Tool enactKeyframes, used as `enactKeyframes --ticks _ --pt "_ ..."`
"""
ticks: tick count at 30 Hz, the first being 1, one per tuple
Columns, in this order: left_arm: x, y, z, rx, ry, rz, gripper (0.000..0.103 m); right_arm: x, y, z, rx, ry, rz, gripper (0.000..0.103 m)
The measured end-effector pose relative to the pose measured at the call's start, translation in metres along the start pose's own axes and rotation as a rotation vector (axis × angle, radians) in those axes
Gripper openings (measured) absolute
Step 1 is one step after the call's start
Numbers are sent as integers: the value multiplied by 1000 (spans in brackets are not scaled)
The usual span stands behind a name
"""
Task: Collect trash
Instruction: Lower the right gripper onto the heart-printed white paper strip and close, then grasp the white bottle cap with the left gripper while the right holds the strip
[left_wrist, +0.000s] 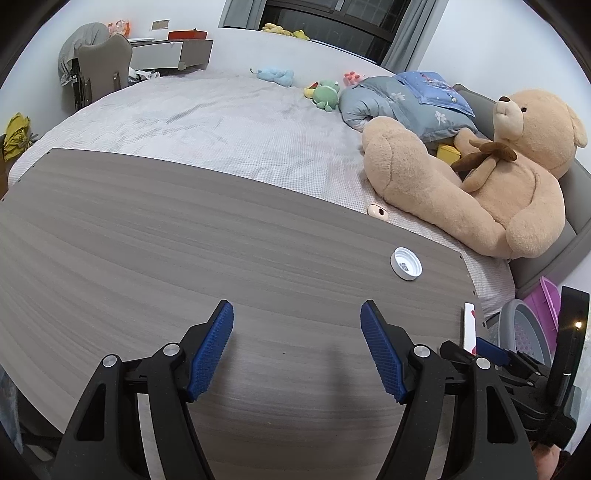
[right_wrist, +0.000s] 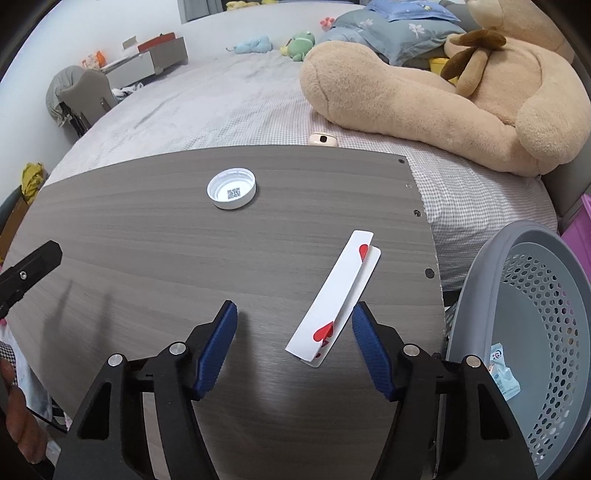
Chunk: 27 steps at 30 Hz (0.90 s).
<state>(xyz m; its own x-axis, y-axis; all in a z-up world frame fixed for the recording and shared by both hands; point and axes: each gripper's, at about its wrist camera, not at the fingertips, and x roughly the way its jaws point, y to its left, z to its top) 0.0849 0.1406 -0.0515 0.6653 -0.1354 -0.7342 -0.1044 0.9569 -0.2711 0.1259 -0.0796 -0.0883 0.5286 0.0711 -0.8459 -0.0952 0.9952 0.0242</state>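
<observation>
A wide bed (left_wrist: 221, 122) in grey checked sheets fills the room, white walls (left_wrist: 229, 51) behind, dark curtained window (left_wrist: 332, 18) beyond.

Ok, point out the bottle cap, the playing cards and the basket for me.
bottle cap (right_wrist: 231, 193): right wrist view, on its printed inner face.
playing cards (right_wrist: 330, 297): right wrist view, on the top card's white middle.
basket (right_wrist: 480, 280): right wrist view, on its grey rim.
</observation>
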Motion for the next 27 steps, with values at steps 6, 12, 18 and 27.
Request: enactKeyframes --ticks 6,12,18,27 --pt "1 -1 0 1 7 -5 69 1 2 -1 -23 -15 -33 50" --pt "2 -3 -1 7 12 -7 68 0 7 -2 -56 -27 -9 19" --pt "3 -9 -2 19 22 -7 69 -3 2 0 -32 -31 62 15" --pt "5 -27 -1 50 37 -10 68 -20 -4 1 -12 -71 117 15"
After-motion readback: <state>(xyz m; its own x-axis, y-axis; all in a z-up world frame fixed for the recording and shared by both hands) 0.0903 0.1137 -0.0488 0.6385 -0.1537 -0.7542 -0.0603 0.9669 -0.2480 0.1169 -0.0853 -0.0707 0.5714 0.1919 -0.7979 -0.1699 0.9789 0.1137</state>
